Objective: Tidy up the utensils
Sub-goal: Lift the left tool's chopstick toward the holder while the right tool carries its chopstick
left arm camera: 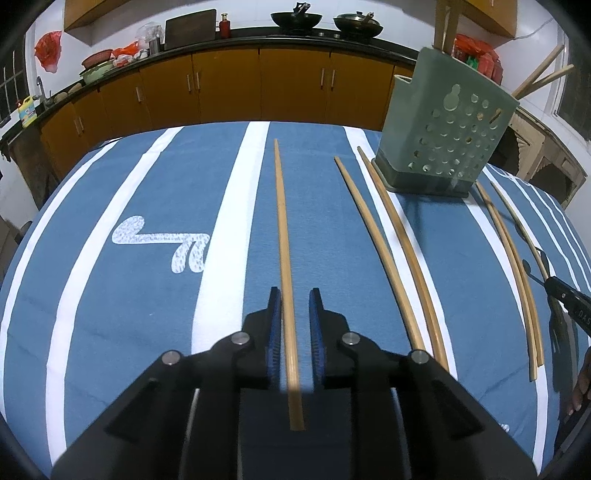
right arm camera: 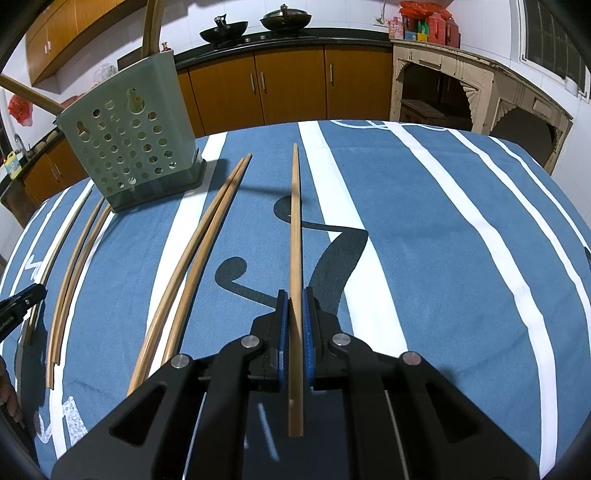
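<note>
My left gripper (left arm camera: 294,295) stands open, low over the blue striped cloth (left arm camera: 147,192). A wooden chopstick (left arm camera: 281,221) lies on the cloth between its blue pads, with a gap on each side. My right gripper (right arm camera: 294,295) is shut on another chopstick (right arm camera: 295,206), which points away along the fingers. A green perforated utensil holder (left arm camera: 447,136) (right arm camera: 129,147) stands upright at the far side of the table, between the two grippers, with several sticks standing in it. Two pairs of chopsticks (left arm camera: 388,251) (left arm camera: 517,277) lie between the grippers.
The right gripper's tip (left arm camera: 565,299) shows at the right edge of the left wrist view. A hand (left arm camera: 580,384) is below it. Brown kitchen cabinets (right arm camera: 288,85) and a counter with woks (left arm camera: 295,18) stand beyond the table's far edge.
</note>
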{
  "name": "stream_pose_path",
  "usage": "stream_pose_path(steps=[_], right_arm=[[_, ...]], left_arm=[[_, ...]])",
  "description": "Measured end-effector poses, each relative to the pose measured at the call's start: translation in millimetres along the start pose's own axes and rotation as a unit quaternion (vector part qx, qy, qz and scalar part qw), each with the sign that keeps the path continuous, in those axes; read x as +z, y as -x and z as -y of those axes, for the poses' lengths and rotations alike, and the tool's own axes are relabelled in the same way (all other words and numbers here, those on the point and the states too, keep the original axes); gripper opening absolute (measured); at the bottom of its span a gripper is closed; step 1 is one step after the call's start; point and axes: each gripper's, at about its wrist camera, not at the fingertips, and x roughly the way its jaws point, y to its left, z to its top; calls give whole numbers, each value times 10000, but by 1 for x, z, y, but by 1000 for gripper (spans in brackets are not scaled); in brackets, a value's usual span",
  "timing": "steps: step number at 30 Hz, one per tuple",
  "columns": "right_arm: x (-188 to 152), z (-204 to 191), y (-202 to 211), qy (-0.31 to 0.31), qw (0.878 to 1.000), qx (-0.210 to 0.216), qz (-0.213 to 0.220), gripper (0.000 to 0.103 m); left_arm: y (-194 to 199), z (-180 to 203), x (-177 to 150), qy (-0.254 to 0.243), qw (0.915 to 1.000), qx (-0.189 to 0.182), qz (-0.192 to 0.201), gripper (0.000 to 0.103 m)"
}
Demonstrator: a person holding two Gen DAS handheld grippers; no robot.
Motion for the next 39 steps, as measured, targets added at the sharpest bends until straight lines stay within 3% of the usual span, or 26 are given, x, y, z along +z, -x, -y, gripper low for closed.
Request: stream_pose_path(steps=[6,11,16,30,39], right_arm=[[-5,4,3,-113,9998,167,0,9],[-8,7,9,-153,9993,334,42,8],[-7,6,31,-81,9984,382,407,8],[22,16,82,-244,9894,487,1343,8],[26,18,91,-331,9859,579,1535,8]], left_arm=[[2,2,-2,-30,10000,53,-3,18],[6,-1,-5,-2,10000,42,-32,8],[18,-6,-9,81,10000,-35,-21,8],[98,-2,20,100,9924,-276,1197,8],[116,-2,29,203,9871,-405,1533,8]])
